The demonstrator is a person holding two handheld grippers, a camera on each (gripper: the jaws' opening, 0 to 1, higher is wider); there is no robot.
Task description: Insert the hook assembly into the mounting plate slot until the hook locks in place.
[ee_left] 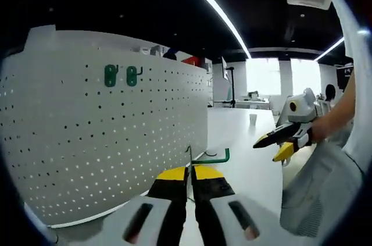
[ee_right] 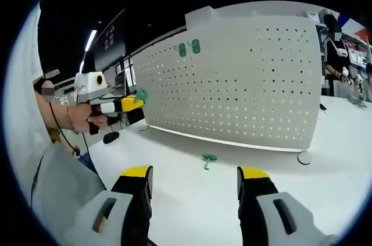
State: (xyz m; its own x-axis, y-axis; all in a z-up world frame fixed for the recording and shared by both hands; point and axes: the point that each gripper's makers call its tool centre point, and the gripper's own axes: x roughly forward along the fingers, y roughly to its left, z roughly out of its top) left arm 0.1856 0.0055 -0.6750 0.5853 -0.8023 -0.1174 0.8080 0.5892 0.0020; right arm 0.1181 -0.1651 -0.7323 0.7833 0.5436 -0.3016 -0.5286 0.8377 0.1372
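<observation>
- On the white tabletop (ee_right: 244, 193) stands a white pegboard (ee_right: 244, 77), upright, on small feet.
- Pegboard: two green hooks (ee_left: 121, 75) already mounted side by side near its top edge; same pair in the right gripper view (ee_right: 189, 48).
- Left gripper (ee_left: 189, 177): fingers closed on a green hook (ee_left: 214, 156), held near the pegboard's lower edge; from the right gripper view it shows in a person's hand, off to the board's side (ee_right: 131, 102).
- Right gripper (ee_right: 195, 179): fingers apart, holding nothing, above the tabletop.
- Another green hook (ee_right: 207, 158) lies loose on the tabletop, in front of the pegboard.
</observation>
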